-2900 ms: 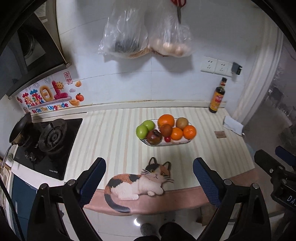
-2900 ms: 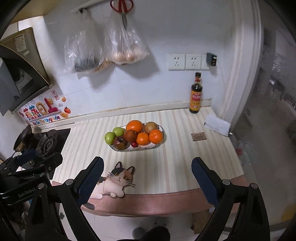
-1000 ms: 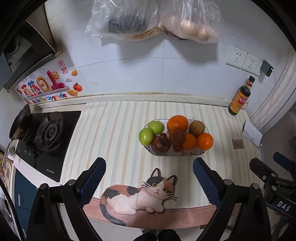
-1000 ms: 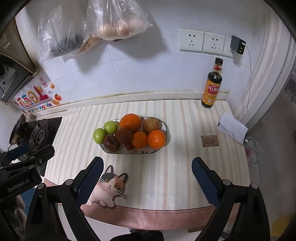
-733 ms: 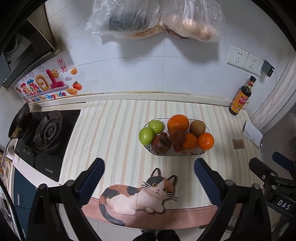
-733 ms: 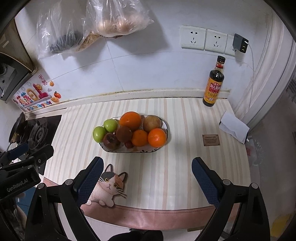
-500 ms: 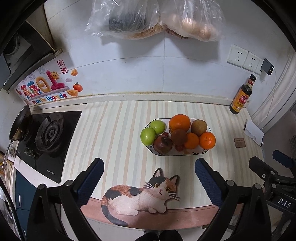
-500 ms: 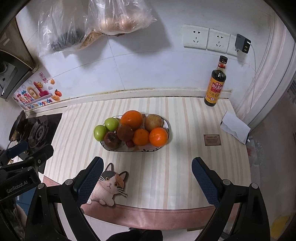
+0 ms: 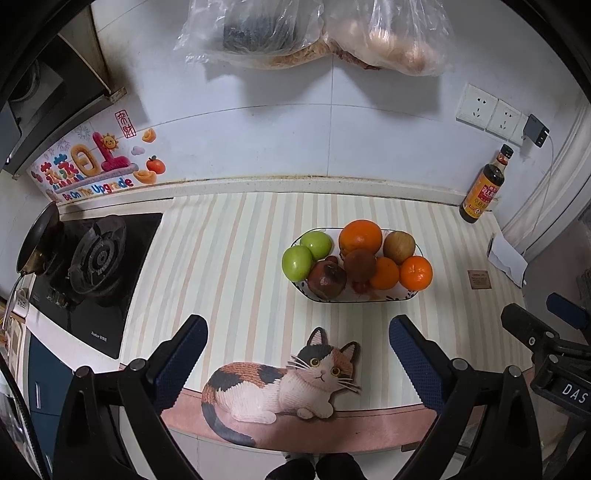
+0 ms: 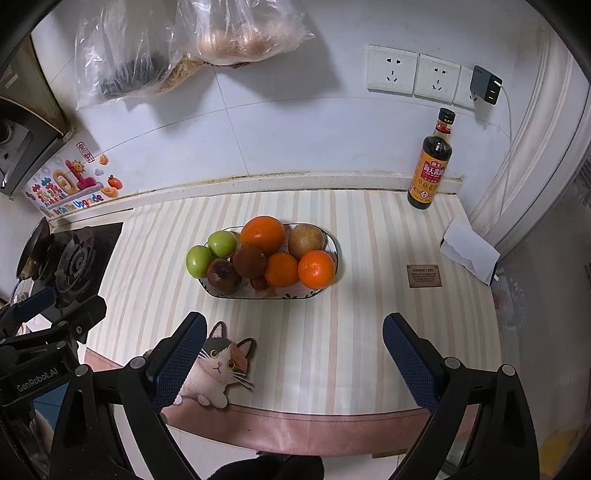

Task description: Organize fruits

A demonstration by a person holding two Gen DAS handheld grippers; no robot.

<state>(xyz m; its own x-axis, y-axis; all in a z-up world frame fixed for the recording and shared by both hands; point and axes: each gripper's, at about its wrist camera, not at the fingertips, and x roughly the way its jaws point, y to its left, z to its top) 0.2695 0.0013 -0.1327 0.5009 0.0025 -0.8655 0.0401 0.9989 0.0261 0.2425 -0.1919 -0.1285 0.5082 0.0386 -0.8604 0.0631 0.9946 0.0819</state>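
Note:
An oval fruit bowl (image 9: 391, 297) (image 10: 295, 295) stands mid-counter on the striped mat. It holds two green apples (image 9: 297, 263) (image 10: 198, 261), a large orange (image 9: 360, 237) (image 10: 263, 235), smaller oranges (image 9: 416, 273) (image 10: 316, 269), a tan round fruit (image 9: 399, 246) (image 10: 306, 240) and dark brown fruits (image 9: 327, 280) (image 10: 223, 276). My left gripper (image 9: 297, 358) is open and empty, above the counter's front edge, short of the bowl. My right gripper (image 10: 291, 350) is open and empty, also short of the bowl.
A gas stove (image 9: 96, 262) and pan (image 9: 37, 240) lie at the left. A soy sauce bottle (image 10: 430, 166) stands at the back right, with a white paper (image 10: 469, 251) and a small label (image 10: 423, 275) near it. Plastic bags (image 9: 314, 33) hang on the wall.
Both grippers have moved closer to the counter and bowl since 2.9 s ago; the bowl looms larger. Jaws stayed open. No fruit has moved.

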